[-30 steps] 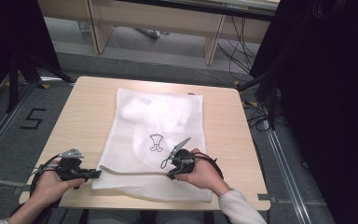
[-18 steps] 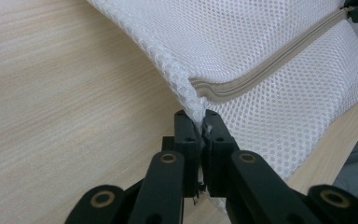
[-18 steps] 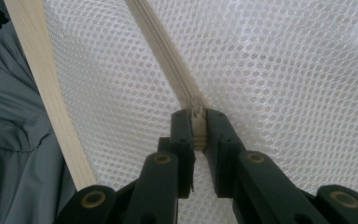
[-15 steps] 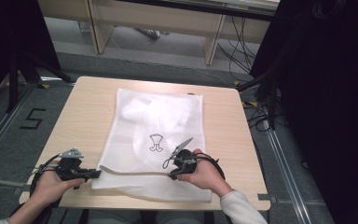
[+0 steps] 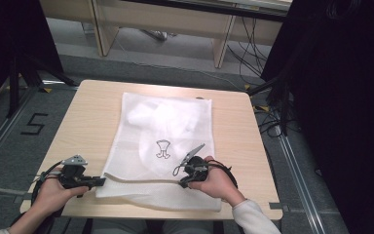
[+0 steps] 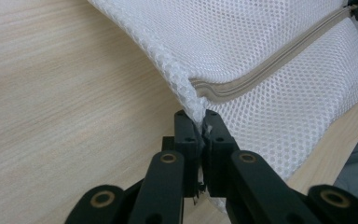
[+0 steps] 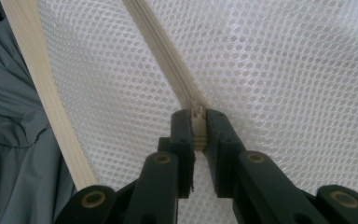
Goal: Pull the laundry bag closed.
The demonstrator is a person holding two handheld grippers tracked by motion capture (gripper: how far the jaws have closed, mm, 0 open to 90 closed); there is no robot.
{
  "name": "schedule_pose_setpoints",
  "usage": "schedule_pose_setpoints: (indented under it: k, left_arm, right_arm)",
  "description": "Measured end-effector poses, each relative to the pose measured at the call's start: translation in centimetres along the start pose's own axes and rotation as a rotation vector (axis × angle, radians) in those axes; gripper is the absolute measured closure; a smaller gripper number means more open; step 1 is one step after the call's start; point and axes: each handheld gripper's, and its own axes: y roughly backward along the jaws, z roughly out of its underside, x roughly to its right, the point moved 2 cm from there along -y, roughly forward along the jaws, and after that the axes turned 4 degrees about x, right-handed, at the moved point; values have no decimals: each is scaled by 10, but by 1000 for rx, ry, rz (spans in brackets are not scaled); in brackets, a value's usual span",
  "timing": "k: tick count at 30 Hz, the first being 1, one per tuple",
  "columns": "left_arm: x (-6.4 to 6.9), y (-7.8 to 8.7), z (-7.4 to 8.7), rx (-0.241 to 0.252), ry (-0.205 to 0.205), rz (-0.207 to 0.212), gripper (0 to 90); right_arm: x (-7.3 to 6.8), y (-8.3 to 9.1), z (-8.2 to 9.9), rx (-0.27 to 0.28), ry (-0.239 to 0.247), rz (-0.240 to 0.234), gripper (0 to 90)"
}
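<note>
The table point(image 5: 102, 97) under my hands is a square of pale wood laminate, fine straight grain running across it, corners rounded. Most of its middle is covered by the mesh laundry bag point(image 5: 165, 126), a flat white rectangle of open honeycomb netting, soft and slightly rumpled, lying with its near edge close to my side of the table. Something white and bunched shows dimly through the netting toward the far end, and a small dark printed mark point(image 5: 163, 148) sits near the centre of the top layer.

Along the near part of the bag runs the zipper point(image 5: 141, 179), a narrow beige woven tape with fine teeth, lying in a shallow curve between my two tools.

My left gripper point(image 6: 198, 122), black hard plastic with brass-coloured pivot pins, sits at the bag's near left corner. Its fingers point(image 6: 185, 135) are pressed together on the folded mesh seam right where the zipper tape ends, and the netting puckers into the pinch.

My right gripper point(image 7: 197, 122) rests on top of the bag farther along the tape, with my hand point(image 5: 214, 183) lying on the mesh. Its fingers point(image 7: 182, 133) are clamped on the zipper pull point(image 7: 198, 130), a small ribbed cream tab standing between the pads.
</note>
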Motion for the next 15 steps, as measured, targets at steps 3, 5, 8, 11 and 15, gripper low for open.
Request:
schedule_pose_setpoints:
  k: [3, 5, 8, 11, 15]
  left_arm:
    - [0, 0, 0, -1, -2, -1, 857]
    - [0, 0, 0, 0, -1, 0, 857]
    - [0, 0, 0, -2, -2, -1, 857]
    - [0, 0, 0, -1, -1, -1, 857]
    - [0, 0, 0, 0, 0, 0, 857]
  right_arm:
    - [0, 0, 0, 0, -3, -3, 827]
    - [-1, 0, 1, -2, -10, -7, 827]
    - [1, 2, 1, 1, -1, 0, 827]
    - [2, 3, 3, 3, -4, 1, 827]
    - [3, 4, 4, 5, -8, 0, 827]
